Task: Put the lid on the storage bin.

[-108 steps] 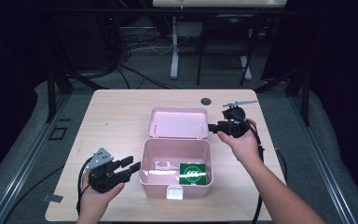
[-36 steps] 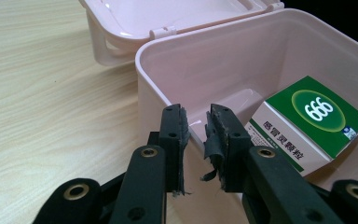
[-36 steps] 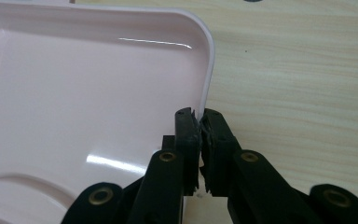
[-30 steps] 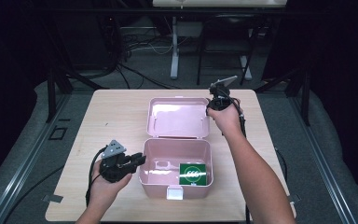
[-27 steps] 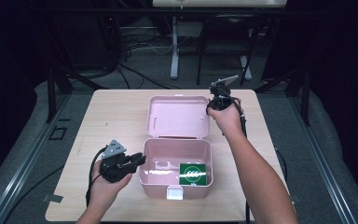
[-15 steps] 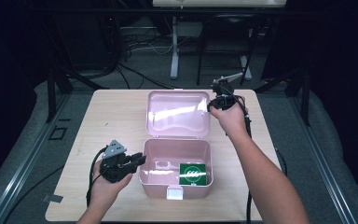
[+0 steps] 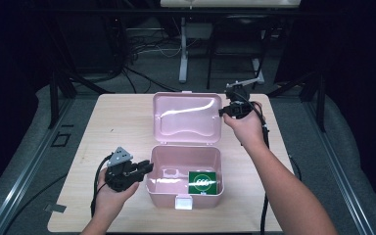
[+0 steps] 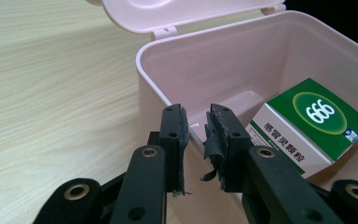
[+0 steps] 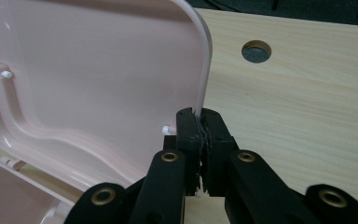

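Here, from the high view, my right gripper [image 7: 225,111] holds the right edge of the pink lid [image 7: 188,117], which stands tilted up behind the pink box [image 7: 183,171] on the worktop [image 7: 122,127]; my left gripper [image 7: 144,169] sits at the box's left wall, presumably to keep it from sliding while the lid swings. A green carton [image 7: 204,181] lies inside, toward the right.

In the left gripper view, my jaws stand slightly apart, straddling the box's rim [image 8: 168,100], one outside and one inside; I cannot tell whether they actually pinch it.

In the right gripper view, my jaws are clenched on the lid's thin edge [image 9: 204,70], a grip that suits steering it about its hinge.
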A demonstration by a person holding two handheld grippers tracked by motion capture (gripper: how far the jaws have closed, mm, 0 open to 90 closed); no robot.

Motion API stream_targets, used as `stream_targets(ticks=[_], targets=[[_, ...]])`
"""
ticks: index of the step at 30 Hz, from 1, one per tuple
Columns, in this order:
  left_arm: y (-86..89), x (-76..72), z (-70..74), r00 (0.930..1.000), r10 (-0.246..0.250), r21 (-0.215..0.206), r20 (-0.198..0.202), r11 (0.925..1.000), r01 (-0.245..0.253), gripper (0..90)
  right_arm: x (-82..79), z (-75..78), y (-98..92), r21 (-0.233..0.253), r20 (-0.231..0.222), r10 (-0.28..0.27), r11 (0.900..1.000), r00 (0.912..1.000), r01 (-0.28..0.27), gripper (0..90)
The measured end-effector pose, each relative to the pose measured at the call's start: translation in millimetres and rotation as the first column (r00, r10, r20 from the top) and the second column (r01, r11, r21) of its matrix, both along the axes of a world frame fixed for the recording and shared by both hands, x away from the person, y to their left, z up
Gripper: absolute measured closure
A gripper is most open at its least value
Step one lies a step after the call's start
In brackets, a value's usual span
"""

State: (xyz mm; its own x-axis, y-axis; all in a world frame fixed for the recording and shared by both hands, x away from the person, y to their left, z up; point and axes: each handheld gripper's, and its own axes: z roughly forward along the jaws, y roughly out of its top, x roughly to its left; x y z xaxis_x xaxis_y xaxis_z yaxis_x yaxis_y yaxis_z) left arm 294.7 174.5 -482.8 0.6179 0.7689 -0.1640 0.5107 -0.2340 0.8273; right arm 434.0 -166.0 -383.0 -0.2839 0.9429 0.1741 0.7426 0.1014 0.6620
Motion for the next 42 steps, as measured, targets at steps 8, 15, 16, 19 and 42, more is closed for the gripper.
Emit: stream_targets(ticks=[8, 15, 16, 19, 42], targets=[[-0.1, -0.1, -0.2, 1.0, 0.002, -0.001, 0.001, 1.0, -0.002, 75.7, -14.7, 3.5, -4.2, 0.019, 0.051, 0.029, 0.999, 0.9983, -0.03, 87.3], [-0.6, -0.5, -0.1, 1.0, 0.005, 0.003, 0.003, 1.0, -0.005, 75.7, -27.6, 5.8, -6.0, 0.025, 0.093, 0.047, 0.998, 0.9945, -0.049, 87.2], [-0.6, -0.5, -0.1, 1.0, 0.005, 0.003, 0.003, 1.0, -0.005, 75.7, -27.6, 5.8, -6.0, 0.025, 0.093, 0.047, 0.998, 0.9945, -0.049, 87.2], [-0.3, -0.4, -0.1, 1.0, 0.001, 0.001, 0.001, 1.0, -0.001, 75.7, -33.0, 6.3, -6.5, 0.025, 0.108, 0.054, 0.998, 0.9927, -0.057, 87.3], [0.1, -0.6, -1.4, 0.9999, 0.006, -0.005, 0.008, 1.0, -0.006, 75.5, -84.4, -0.5, -9.6, 0.001, 0.289, 0.108, 0.994, 0.9511, -0.113, 87.3]])
